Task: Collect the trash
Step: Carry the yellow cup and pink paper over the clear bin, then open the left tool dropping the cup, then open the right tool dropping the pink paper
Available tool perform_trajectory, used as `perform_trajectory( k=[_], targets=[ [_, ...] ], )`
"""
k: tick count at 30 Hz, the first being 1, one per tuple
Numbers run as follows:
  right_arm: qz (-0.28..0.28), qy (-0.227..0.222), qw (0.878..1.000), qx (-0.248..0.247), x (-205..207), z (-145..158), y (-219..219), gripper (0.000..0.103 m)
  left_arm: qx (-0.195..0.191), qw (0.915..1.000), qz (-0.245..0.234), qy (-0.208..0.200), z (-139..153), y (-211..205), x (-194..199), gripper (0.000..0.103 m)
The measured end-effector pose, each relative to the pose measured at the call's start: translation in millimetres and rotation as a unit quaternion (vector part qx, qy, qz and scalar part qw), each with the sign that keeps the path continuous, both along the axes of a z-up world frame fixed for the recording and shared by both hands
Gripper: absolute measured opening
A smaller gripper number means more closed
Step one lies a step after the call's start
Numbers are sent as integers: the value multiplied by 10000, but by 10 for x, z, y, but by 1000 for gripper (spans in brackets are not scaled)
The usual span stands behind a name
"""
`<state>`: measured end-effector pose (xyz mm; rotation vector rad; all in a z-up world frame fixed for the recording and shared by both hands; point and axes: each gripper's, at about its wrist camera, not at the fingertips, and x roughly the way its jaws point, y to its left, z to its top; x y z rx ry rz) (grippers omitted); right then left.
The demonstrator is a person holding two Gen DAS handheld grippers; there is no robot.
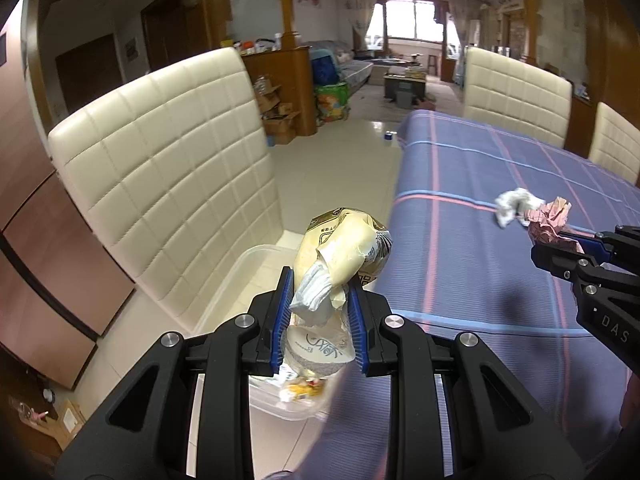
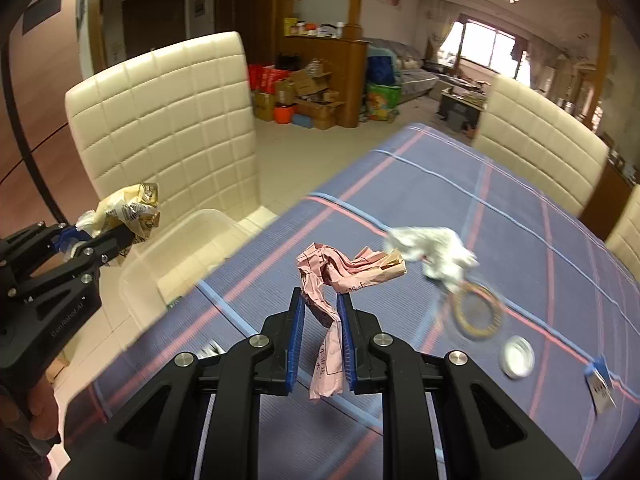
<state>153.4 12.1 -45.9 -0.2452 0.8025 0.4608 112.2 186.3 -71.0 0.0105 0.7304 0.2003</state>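
While your left hand-held gripper [image 1: 318, 320] squeezes a crumpled yellow wrapper [image 1: 340, 252] above the clear bin [image 2: 180, 248], your right hand-held gripper [image 2: 320, 336] pinches pink paper [image 2: 340, 272] over the surface [image 2: 440, 184] beside the bin. White tissue [image 2: 432, 252] lies farther from the bin.

Crumpled cream wrapper [image 1: 340, 256] above clear bin [image 2: 180, 248]; pink paper [image 2: 340, 276] and white tissue [image 2: 436, 250] over the table.

Right tongs [image 2: 320, 300] pinch crumpled pink paper [image 2: 340, 272] above the blue tablecloth [image 2: 520, 208]; white wad [image 2: 432, 250] beyond.
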Motion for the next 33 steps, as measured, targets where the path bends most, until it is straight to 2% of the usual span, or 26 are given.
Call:
perform_trajectory(
  k=[6, 13, 14, 16, 17, 19, 22, 26, 33],
  targets=[
    [343, 21, 9994, 12, 137, -23, 437, 17, 32, 9993, 365, 85, -77, 350, 66, 30],
    [520, 146, 9985, 33, 320, -123, 802, 17, -43, 9985, 475, 284, -252, 578, 165, 30],
    [541, 155, 9984, 32, 338, -137, 846, 17, -21, 9984, 484, 299, -269, 596, 175, 33],
    [582, 170, 9982, 23, 371, -165, 921, 17, 46, 9979, 559, 326, -297, 616, 182, 68],
    [601, 172, 9980, 12, 383, -181, 956, 17, 54, 9977, 617, 272, -299, 638, 178, 101],
    [639, 157, 9978, -30, 393, -210, 1007, 17, 51, 9977, 662, 102, -283, 674, 148, 99],
    [677, 159, 9975, -122, 418, -268, 1082, 17, 129, 9970, 744, 153, -318, 714, 174, 99],
    [724, 242, 9970, -157, 451, -327, 1164, 17, -20, 9962, 848, 212, -388, 828, 165, 99],
    [988, 291, 9945, -192, 403, -393, 1395, 17, -120, 9901, 1379, 236, -436, 1106, 44, 99]
  ],
)
